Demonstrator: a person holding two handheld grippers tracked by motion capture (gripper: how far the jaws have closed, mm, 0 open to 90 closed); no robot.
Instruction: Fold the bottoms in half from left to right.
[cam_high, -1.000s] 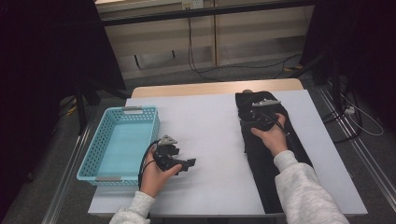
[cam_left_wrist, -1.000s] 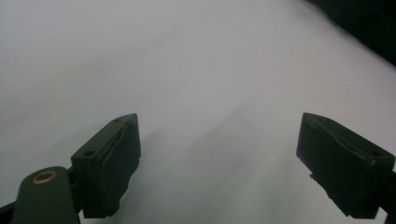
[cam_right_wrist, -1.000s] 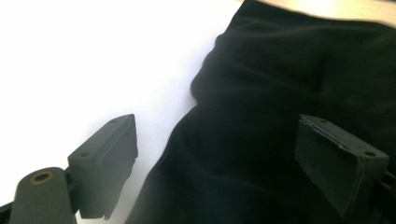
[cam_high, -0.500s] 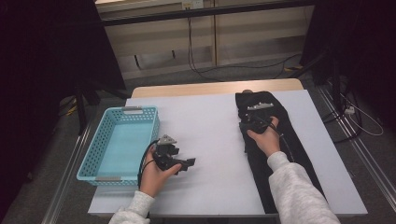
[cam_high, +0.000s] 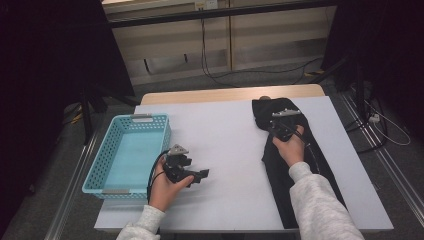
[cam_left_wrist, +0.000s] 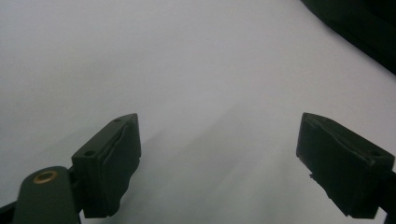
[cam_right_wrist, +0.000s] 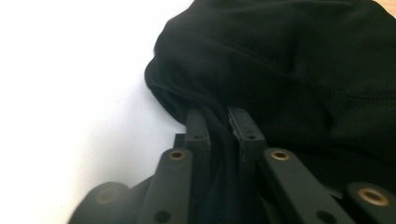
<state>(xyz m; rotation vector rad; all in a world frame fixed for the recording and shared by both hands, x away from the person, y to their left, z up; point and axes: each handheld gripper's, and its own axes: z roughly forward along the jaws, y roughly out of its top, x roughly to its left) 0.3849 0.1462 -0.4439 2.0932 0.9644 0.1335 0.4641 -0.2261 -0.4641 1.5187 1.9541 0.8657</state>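
A long black garment (cam_high: 295, 165) lies lengthwise on the right side of the white table (cam_high: 225, 150). My right gripper (cam_high: 278, 126) sits on its far part near the left edge; its jaws have just been closing and now pinch a fold of the black cloth (cam_right_wrist: 219, 126). My left gripper (cam_high: 197, 177) rests low over bare table at the front left, beside the basket, with its jaws wide apart (cam_left_wrist: 219, 158) and nothing between them. A corner of the garment (cam_left_wrist: 364, 28) shows far off in the left gripper view.
A light blue mesh basket (cam_high: 100, 170) stands at the table's left edge, with nothing visible inside. Cables and dark stands lie on the floor beyond the table and to its right. A bare stretch of table separates basket and garment.
The right gripper's jaws went from wide to pinched on the black cloth, and the right hand slid a little toward the garment's left edge. The left hand stayed put.
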